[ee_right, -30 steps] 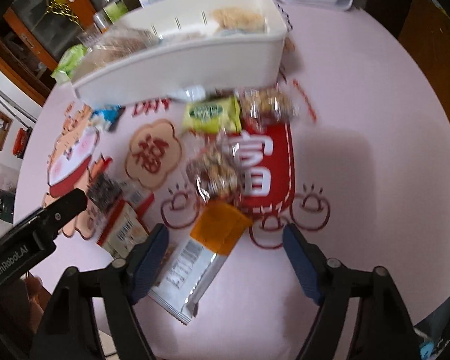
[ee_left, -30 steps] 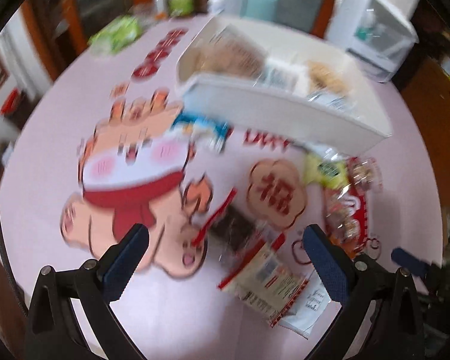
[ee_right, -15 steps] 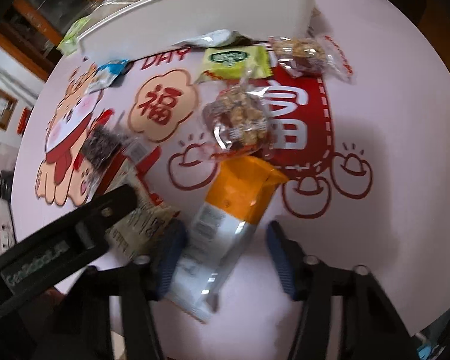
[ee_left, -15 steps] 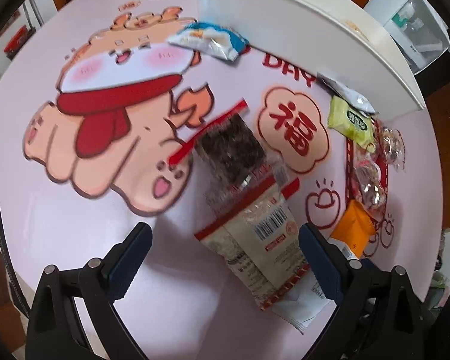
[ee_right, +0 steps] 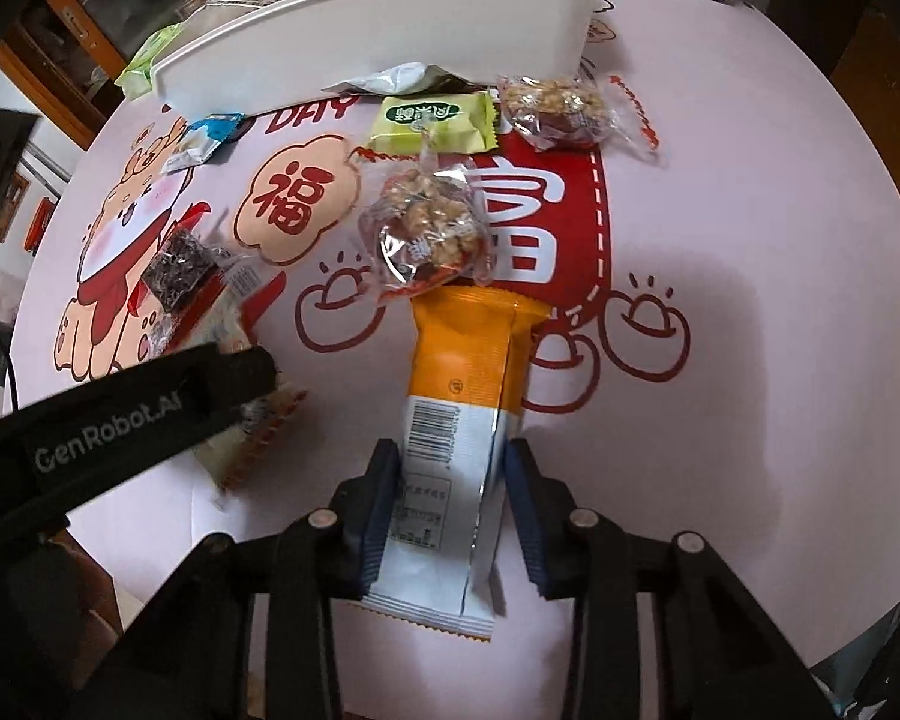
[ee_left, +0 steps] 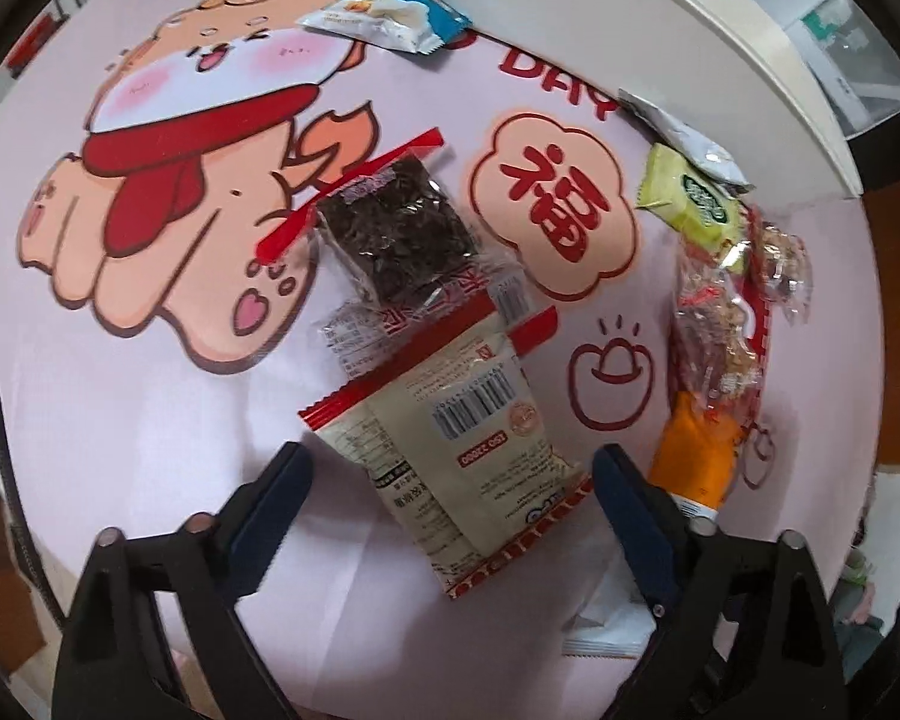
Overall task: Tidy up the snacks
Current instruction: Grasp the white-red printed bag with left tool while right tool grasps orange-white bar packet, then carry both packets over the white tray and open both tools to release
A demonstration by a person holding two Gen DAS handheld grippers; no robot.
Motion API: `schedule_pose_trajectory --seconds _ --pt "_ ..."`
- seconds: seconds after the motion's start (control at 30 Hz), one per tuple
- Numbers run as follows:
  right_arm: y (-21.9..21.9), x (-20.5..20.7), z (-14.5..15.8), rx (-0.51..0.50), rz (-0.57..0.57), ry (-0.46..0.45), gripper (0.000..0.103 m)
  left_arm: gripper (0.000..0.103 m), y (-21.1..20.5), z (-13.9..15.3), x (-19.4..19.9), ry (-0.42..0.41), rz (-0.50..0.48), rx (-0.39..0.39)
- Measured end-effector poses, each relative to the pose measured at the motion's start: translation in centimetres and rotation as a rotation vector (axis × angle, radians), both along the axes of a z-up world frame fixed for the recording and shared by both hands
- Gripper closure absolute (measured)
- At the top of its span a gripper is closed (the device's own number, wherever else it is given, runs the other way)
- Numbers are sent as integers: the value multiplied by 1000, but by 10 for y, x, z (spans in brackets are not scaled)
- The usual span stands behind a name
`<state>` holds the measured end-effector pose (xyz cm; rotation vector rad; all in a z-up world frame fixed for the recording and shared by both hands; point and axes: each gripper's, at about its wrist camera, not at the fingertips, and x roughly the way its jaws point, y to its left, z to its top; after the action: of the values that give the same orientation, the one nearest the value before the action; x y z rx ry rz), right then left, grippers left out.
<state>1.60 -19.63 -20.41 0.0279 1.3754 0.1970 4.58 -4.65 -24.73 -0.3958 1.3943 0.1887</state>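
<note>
Below my left gripper (ee_left: 447, 495), its jaws still spread but lately narrowing, a beige red-edged snack packet (ee_left: 450, 456) lies slantwise, untouched. Only the right wrist view shows my right gripper (ee_right: 453, 471), jaws just closed, clamping the orange-and-white foil bar packet (ee_right: 459, 396), its orange end pointing towards the white plastic bin (ee_right: 390, 36). Rightward the pink desk (ee_right: 750, 240) lies bare.

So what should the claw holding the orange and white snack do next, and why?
Probably lift. The right gripper has just been closing and its pads now press both sides of the orange and white foil snack packet, which lies flat on the pink table mat. The white plastic bin waits behind.
</note>
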Motion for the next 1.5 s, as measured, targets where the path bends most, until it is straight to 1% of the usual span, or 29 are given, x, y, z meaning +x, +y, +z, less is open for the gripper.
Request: schedule_pose_trajectory --seconds 0.03,0.07,0.1,0.13,0.17,0.23,0.37,0.43,0.53,0.63,0.67,0.77,0.8,0.97,1.13,1.27,1.4,1.5 --pt "-4 -2 1 4 0 1 68 27 -1 2 1 -7 -4 13" --pt "-6 -3 2 11 -1 3 68 46 -4 6 -1 -33 -23 12" --pt "-8 -3 3 16 -1 6 69 53 -6 7 0 -39 -43 -6" --pt "-7 -2 3 22 -2 7 70 53 -8 8 3 -36 -56 -22" --pt "-9 -2 3 30 -3 9 70 57 -10 9 3 -38 -75 -33" --pt "-12 -3 6 44 -7 10 70 57 -12 11 0 -48 -127 -54" --pt "-18 -6 16 80 -14 -11 71 58 -7 14 -6 -56 -178 -108" --pt "-18 -7 25 102 -14 -27 71 58 -4 21 -7 -76 -198 -118" --pt "-19 -6 37 126 -13 -51 71 58 -3 42 -11 -131 -241 -90" --pt "-17 -3 56 145 -12 -92 71 58 -5 68 -13 -208 -291 -41" --pt "-18 -1 64 153 -11 -110 71 58 2 74 -9 -230 -303 -27" --pt "-15 6 83 171 -10 -156 71 58 9 102 -8 -299 -325 9" --pt "-14 8 89 174 -10 -170 71 58 17 110 -7 -313 -329 14" --pt "-10 26 122 192 -5 -247 71 58 32 141 3 -387 -345 39" --pt "-4 48 146 185 -5 -324 71 58 46 169 27 -446 -339 50" --pt "0 76 165 179 -20 -387 71 58 56 189 47 -485 -349 57" --pt "2 104 184 178 -43 -446 71 58 60 212 72 -539 -367 88" --pt "3 126 194 174 -58 -483 70 58 62 229 95 -583 -381 93"
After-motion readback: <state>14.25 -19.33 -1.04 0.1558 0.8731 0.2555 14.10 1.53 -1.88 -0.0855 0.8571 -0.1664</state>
